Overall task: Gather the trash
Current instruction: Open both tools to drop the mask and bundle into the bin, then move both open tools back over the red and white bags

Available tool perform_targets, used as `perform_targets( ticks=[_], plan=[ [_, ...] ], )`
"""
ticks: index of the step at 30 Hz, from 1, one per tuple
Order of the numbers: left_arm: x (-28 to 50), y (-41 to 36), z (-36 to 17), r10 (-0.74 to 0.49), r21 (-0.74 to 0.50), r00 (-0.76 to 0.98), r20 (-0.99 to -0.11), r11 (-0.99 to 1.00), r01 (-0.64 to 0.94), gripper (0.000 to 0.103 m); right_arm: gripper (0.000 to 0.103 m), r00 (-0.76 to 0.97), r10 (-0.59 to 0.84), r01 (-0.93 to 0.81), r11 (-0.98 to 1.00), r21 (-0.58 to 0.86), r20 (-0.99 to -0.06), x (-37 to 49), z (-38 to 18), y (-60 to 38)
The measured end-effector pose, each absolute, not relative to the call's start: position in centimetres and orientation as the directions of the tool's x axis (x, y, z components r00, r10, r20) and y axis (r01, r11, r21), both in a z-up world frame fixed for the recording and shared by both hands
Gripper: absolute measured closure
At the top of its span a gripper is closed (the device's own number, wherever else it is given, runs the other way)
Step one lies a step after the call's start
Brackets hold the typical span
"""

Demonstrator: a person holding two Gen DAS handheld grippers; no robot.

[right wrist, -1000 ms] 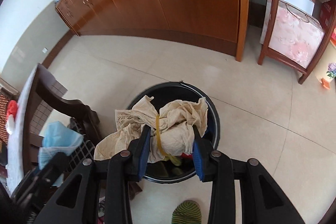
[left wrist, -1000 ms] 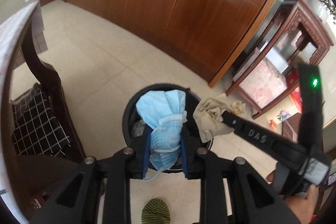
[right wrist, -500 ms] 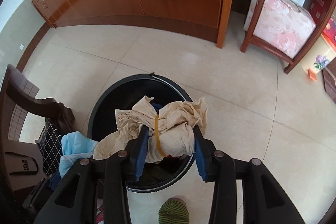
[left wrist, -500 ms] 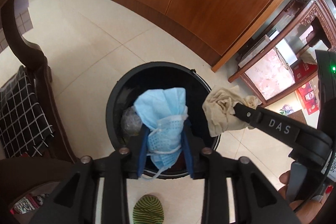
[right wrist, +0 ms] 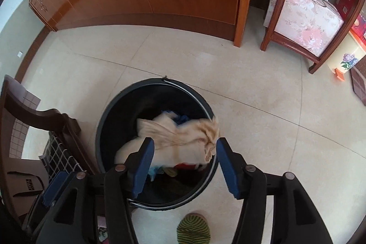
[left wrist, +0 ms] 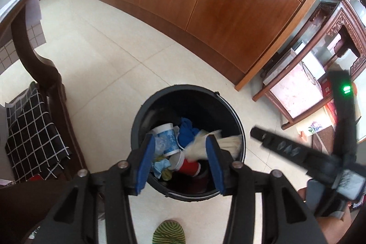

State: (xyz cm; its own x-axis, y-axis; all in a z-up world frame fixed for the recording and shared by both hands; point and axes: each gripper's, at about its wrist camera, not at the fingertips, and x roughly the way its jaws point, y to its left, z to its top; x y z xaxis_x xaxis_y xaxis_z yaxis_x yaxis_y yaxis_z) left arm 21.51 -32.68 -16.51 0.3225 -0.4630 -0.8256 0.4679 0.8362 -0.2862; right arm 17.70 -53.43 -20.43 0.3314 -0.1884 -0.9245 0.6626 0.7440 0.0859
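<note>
Both tongs hang spread over the bin (left wrist: 186, 141), and their jaws have just been opening: the left tongs (left wrist: 179, 160) have nothing between the pads, and the right tongs (right wrist: 184, 164) have let go of the cream cloth (right wrist: 176, 138). That cloth is in the bin's mouth, blurred, one edge reaching the metal rim on the right. It could catch there and hang over the side, or slide onto the floor (right wrist: 263, 93) near the striped slipper (right wrist: 193, 231). The cups (left wrist: 168, 141) piled underneath could hold it up high
</note>
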Motion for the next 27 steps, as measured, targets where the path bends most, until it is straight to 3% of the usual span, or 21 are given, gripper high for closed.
perform_targets(
  ticks=[13, 27],
  plan=[
    [21.1, -30.7, -12.9, -0.489, -0.278, 0.382, -0.784, 0.828, 0.487, 0.055, 0.044, 0.408, -0.205, 0.642, 0.757, 0.121, -0.890, 17.3, -17.3, -52.0],
    [19.8, -24.9, -6.1, -0.463, -0.232, 0.546, -0.699, 0.868, 0.439, 0.055, 0.044, 0.591, -0.285, 0.541, 0.834, 0.109, -0.755, 16.5, -9.0, -45.6]
  ],
)
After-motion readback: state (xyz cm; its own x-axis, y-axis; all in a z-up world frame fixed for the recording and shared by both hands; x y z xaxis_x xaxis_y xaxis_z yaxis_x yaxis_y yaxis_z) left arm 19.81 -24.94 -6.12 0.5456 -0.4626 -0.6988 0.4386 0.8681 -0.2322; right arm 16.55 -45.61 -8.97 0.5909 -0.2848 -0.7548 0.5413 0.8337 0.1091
